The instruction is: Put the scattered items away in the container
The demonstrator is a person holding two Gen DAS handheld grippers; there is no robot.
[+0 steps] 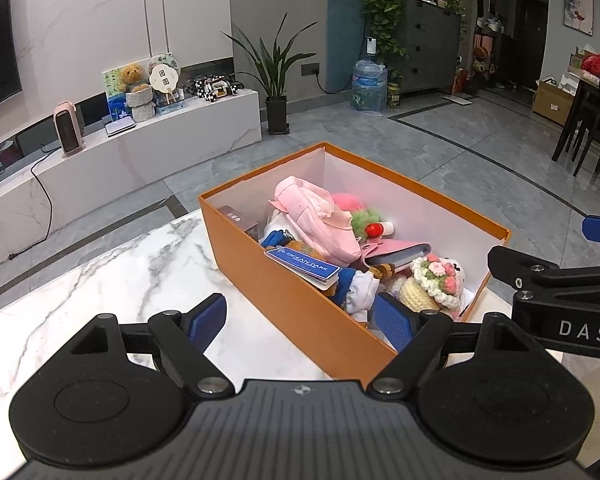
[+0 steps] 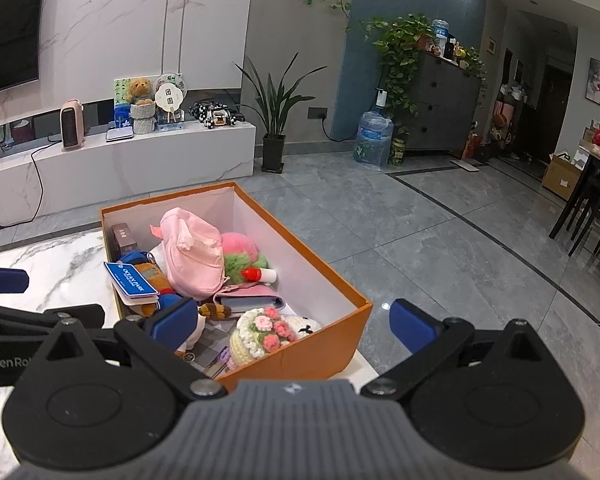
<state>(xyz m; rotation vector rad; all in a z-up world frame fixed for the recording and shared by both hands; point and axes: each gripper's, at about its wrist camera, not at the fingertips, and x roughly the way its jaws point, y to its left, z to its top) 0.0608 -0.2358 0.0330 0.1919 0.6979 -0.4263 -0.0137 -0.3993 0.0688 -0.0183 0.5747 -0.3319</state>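
Observation:
An open orange box (image 1: 300,300) stands on the white marble table (image 1: 100,280) and holds a pink cap (image 1: 320,216), a blue Ocean Park booklet (image 1: 304,266), a pink wallet (image 1: 400,252), a crochet flower toy (image 1: 436,280) and plush toys. My left gripper (image 1: 302,322) is open and empty, its jaws astride the box's near wall. My right gripper (image 2: 292,320) is open and empty above the box's near corner (image 2: 300,356); the cap (image 2: 192,256) and crochet toy (image 2: 260,332) lie inside.
The right gripper shows at the right edge of the left wrist view (image 1: 560,292); the left gripper shows at the left in the right wrist view (image 2: 20,320). Beyond the table are grey floor tiles, a white TV bench (image 1: 140,140), a potted plant (image 1: 276,80) and dining chairs (image 1: 592,136).

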